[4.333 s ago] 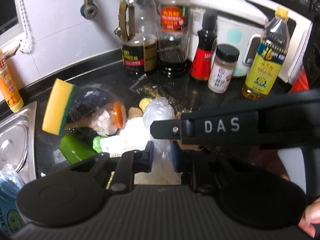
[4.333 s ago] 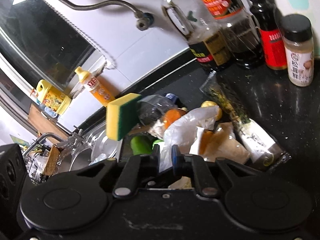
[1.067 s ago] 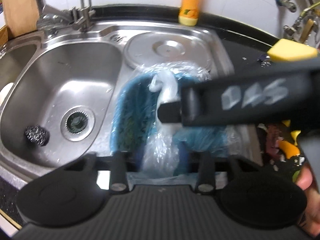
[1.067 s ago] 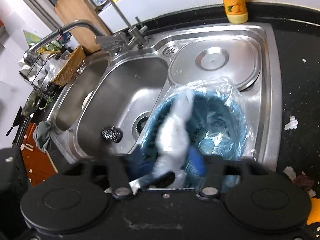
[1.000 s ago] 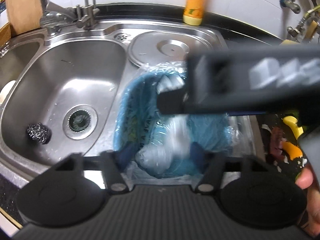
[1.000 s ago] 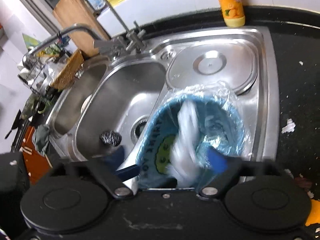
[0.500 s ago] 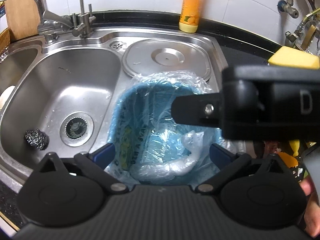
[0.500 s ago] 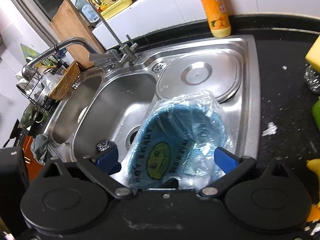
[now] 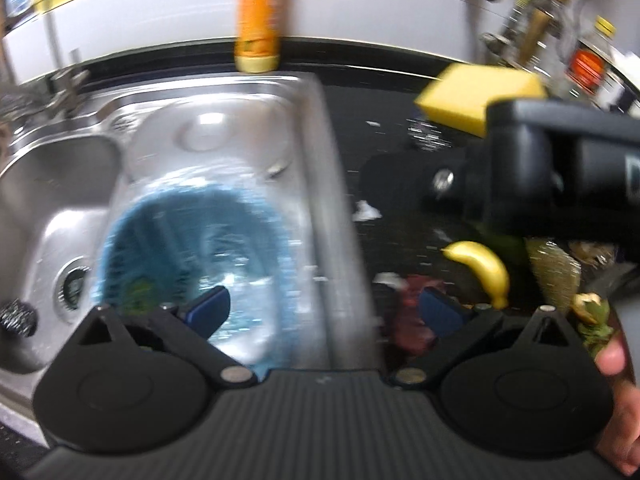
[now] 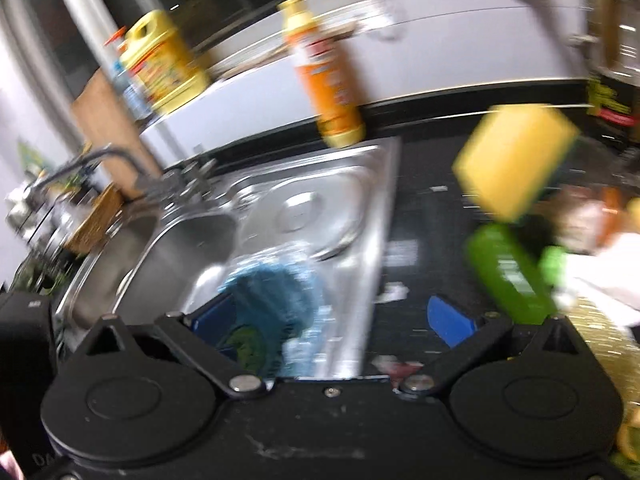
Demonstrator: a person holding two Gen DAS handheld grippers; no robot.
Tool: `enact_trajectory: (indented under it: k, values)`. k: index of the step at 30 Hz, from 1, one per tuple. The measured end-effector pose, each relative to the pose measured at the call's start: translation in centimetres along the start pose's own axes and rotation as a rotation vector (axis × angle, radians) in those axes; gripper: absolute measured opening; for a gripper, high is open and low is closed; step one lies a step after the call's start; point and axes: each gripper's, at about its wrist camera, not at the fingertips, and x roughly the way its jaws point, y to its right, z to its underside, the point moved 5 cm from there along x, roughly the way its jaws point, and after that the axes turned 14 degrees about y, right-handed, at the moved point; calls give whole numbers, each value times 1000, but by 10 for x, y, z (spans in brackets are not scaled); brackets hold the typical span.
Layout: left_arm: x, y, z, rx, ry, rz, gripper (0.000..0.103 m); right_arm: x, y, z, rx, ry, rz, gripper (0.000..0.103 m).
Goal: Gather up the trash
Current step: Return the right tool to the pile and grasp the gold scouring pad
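A blue trash basket (image 9: pixel 192 248) lined with clear plastic stands in the steel sink (image 9: pixel 52 184), also seen as the basket (image 10: pixel 272 292) in the right wrist view. My left gripper (image 9: pixel 324 308) is open and empty, straddling the sink's right rim. My right gripper (image 10: pixel 332 322) is open too, with nothing between its pads. Scraps lie on the black counter (image 9: pixel 380 160): a yellow peel (image 9: pixel 484 264), a red scrap (image 9: pixel 408 308), white bits (image 9: pixel 366 211), a green bottle (image 10: pixel 508 280) and white paper (image 10: pixel 600 276). The other gripper's black body (image 9: pixel 560 184) crosses the left wrist view.
A yellow sponge (image 9: pixel 476 92) and sauce bottles (image 9: pixel 592 64) stand at the back right. An orange detergent bottle (image 9: pixel 258 20) sits behind the sink, a yellow jug (image 10: pixel 164 60) farther left. A faucet (image 10: pixel 100 160) and a steel scourer (image 9: pixel 16 316) are at the left. A person's fingers (image 9: pixel 616 360) show at right.
Both grippers opened wide and let the white plastic bag fall into the blue basket. Both have since swung right, from over the basket toward the black counter and its scraps.
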Motion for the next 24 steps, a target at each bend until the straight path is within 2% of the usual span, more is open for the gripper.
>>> enact_trajectory:
  k: [4, 8, 10, 12, 14, 18, 21, 24]
  values:
    - [5, 44, -1, 57, -3, 60, 103, -22, 48, -7, 58, 6, 61, 102]
    - [10, 82, 0, 99, -12, 116, 103, -45, 100, -10, 127, 21, 113, 97]
    - [13, 103, 2, 116, -22, 143, 103, -56, 129, -9, 170, 25, 129, 88]
    - [16, 119, 5, 127, -29, 163, 103, -61, 154, -8, 210, 22, 138, 85]
    - [21, 137, 8, 134, -35, 179, 103, -64, 172, -5, 224, 10, 132, 76]
    - [29, 158, 11, 143, -43, 191, 103, -63, 185, 2, 212, -27, 83, 73]
    - [35, 169, 14, 137, -48, 181, 102, -56, 190, 8, 183, -65, 50, 65]
    - [42, 176, 16, 122, -56, 171, 98, -51, 196, 13, 175, -101, 32, 57]
